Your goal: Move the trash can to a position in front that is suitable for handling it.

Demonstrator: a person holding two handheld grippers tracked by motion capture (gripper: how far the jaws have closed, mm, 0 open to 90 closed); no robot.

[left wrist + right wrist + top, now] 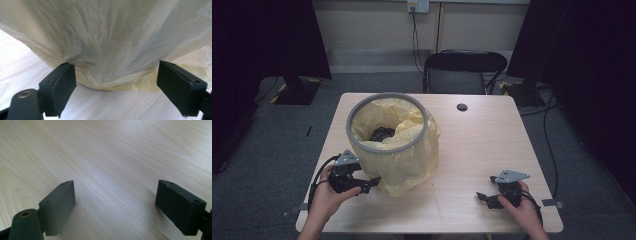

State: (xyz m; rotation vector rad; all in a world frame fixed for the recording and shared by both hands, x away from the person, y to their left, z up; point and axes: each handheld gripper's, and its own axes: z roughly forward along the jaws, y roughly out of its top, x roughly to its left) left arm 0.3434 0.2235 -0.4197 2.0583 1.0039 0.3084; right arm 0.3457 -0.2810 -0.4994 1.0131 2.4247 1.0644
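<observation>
**Yellow bag at left gripper**

Wooden table (472, 150) carries a grey-rimmed bin (387, 122) lined with the yellow bag (412, 160), holding something dark, possibly crumpled waste. Left gripper (369, 184), jaws spread, meets the bag's lower edge. Right gripper (484, 197) rests well apart, jaws spread.

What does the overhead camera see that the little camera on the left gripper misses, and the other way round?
The high view takes in the grey ring holding the yellow bag open, something dark inside it, the right gripper, and a black chair behind the table. The left gripper view gives the close detail: the bag's crinkled lower edge bulging between that gripper's open jaws, touching one of them. Both show the bag, the wooden table and the left gripper.
</observation>
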